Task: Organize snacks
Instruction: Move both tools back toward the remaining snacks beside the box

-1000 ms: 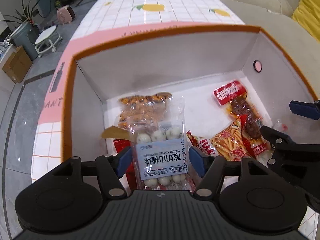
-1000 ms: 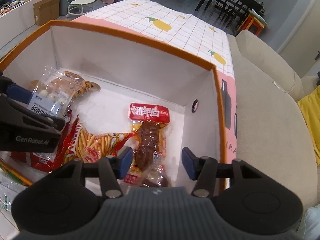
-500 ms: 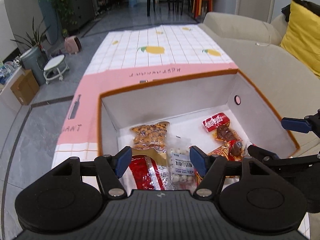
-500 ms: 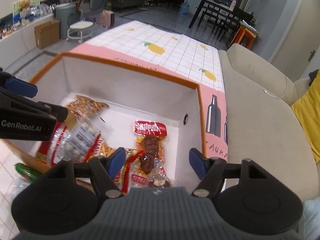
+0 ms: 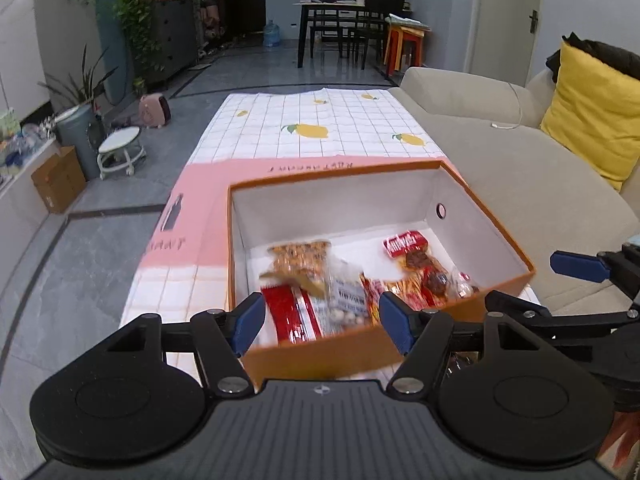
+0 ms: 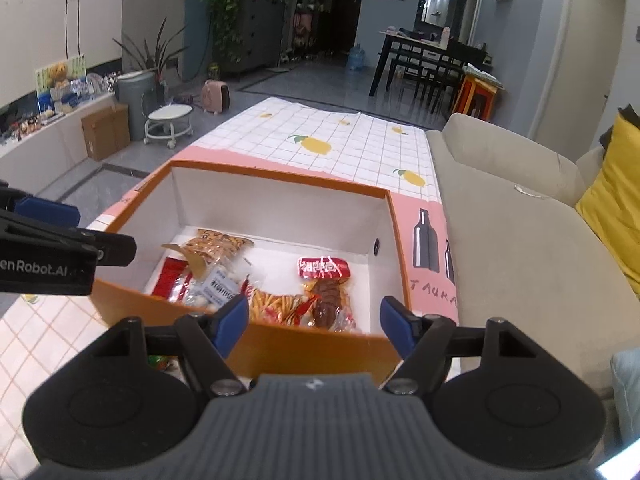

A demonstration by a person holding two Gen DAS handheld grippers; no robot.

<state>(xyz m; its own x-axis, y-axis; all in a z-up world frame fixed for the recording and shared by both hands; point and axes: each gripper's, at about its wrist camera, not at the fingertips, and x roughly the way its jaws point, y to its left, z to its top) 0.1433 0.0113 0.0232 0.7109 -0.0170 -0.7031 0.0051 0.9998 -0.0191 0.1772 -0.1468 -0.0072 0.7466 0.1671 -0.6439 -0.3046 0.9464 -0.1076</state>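
An orange box with white inside (image 5: 492, 236) (image 6: 276, 204) stands on the checked cloth and holds several snack packs. A clear pack of white yogurt balls (image 5: 348, 300) (image 6: 216, 286) lies on a red pack (image 5: 290, 312) (image 6: 172, 276). A nut pack (image 5: 298, 256) (image 6: 216, 242), a fries pack (image 6: 276, 304) and a red-topped meat pack (image 5: 412, 250) (image 6: 326, 280) lie beside them. My left gripper (image 5: 322, 322) is open and empty above the box's near wall. My right gripper (image 6: 314, 322) is open and empty, also at the near wall.
A beige sofa (image 5: 520, 176) (image 6: 520, 240) with a yellow cushion (image 5: 592, 112) runs along the right. The lemon-print cloth (image 5: 320, 128) stretches beyond the box. A green-wrapped snack (image 6: 160, 362) lies on the cloth near the box's front. The floor drops off at the left.
Both grippers have pulled back and up out of the box. The left one has let go of the yogurt-ball pack, which now lies in the box.
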